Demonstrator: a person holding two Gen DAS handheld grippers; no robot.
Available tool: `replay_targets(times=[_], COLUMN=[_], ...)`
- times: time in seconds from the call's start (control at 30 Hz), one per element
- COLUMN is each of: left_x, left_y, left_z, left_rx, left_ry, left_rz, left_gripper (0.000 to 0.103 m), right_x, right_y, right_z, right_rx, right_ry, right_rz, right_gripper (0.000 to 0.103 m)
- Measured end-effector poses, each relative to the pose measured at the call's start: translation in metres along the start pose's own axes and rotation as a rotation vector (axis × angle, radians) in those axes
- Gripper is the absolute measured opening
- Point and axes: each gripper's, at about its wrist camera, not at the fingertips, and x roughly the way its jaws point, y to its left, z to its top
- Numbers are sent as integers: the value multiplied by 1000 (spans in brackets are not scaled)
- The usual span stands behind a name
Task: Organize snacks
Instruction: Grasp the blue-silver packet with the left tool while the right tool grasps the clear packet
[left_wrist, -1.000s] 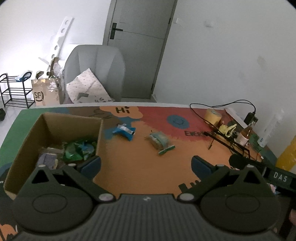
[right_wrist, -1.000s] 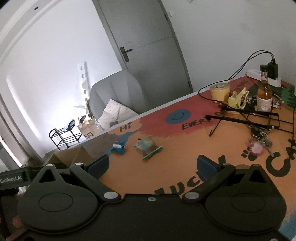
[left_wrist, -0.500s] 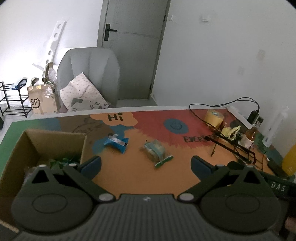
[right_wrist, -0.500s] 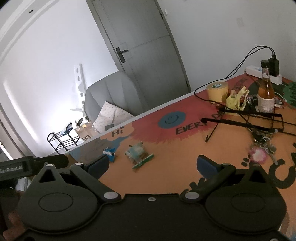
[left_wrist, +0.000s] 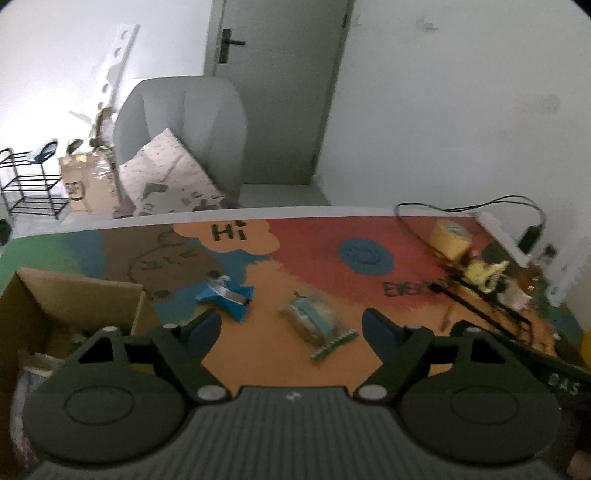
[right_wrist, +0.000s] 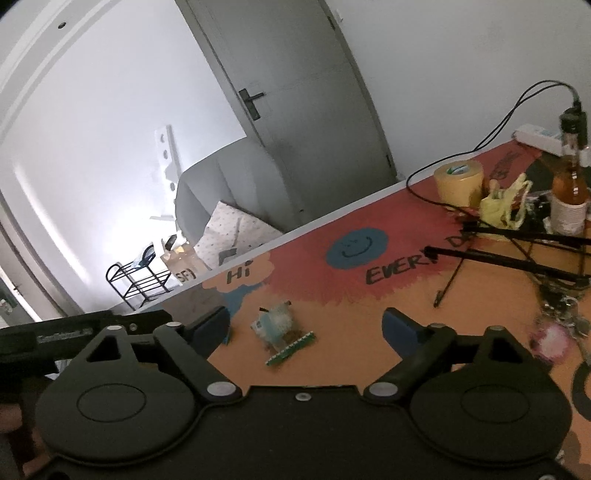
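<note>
Left hand-held gripper (left_wrist: 291, 325): its jaws are seen apart with nothing between them, and they have just been closing a little; it is held above the table (left_wrist: 258, 354), pointed downward.
Right hand-held gripper (right_wrist: 306, 325): its jaws are likewise spread and empty and have just been narrowing; it is held over the orange part of the table.
Pale green snack packet (left_wrist: 314, 321): it is found lying flat on the table ahead of both grippers, touched by neither; a green serrated end is turned toward the cameras. In the right wrist view it (right_wrist: 280, 328) is framed between the two fingers.
Blue snack packet (left_wrist: 227, 297): it is laid on the table just left of the pale green one, apart from it and close past the left finger.
Cardboard box (left_wrist: 74, 299): it is set open at the table's left edge; its contents are too dark to be made out.
Far right of the table: a roll of yellow tape (right_wrist: 458, 181), a brown bottle (right_wrist: 569, 184) and a black folding stand (right_wrist: 517, 251) are seen, well apart from the snacks.
</note>
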Motion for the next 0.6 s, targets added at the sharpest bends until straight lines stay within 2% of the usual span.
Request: replay_targets(times=[0.1,0.23,0.47,0.6], left_x=[14,29,57,66], left_y=[5,9,17,20], left_z=[7,12,16,17], left_rx=[-31,-52,-96,-99], left_ry=[12,14,56,65], left_rz=[21,83,128,142], left_gripper=[70,65,52,49], right_x=[13,34,74,94], right_y=[0,3,13,16], right_z=[3,6,7,6], right_rx=[-10,-34,-75,-94], right_ry=[20,61,136,173], right_rz=[16,39,71,78], right_gripper=[89,86,82,81])
